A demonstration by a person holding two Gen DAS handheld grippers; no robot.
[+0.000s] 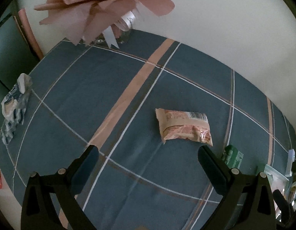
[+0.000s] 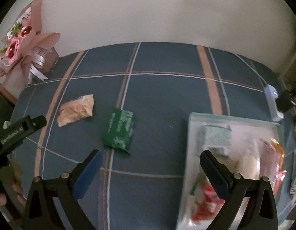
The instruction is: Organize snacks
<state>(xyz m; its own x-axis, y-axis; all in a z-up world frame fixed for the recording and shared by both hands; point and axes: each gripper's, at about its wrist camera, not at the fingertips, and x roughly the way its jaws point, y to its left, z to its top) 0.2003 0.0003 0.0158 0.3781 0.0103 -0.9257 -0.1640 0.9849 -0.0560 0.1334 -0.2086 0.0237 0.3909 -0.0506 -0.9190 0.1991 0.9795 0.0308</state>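
Both the left gripper [image 1: 148, 149] and right gripper [image 2: 150, 154] hung with jaws spread and empty. The pink packet [image 1: 183, 127] and green packet [image 2: 119, 132] lay loose on the surface [image 2: 163, 99], outside the clear tray [image 2: 192, 134]. The crinkly wrappers might slip from a shallow pinch.

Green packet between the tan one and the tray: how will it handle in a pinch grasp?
The green packet looks like a thin, crinkled foil wrapper lying flat on the tablecloth, so it is probably light and floppy and may sag from a corner pinch. Its glossy surface could be slippery between the pads. Flat as it lies, it should slide rather than roll or tip if pushed.
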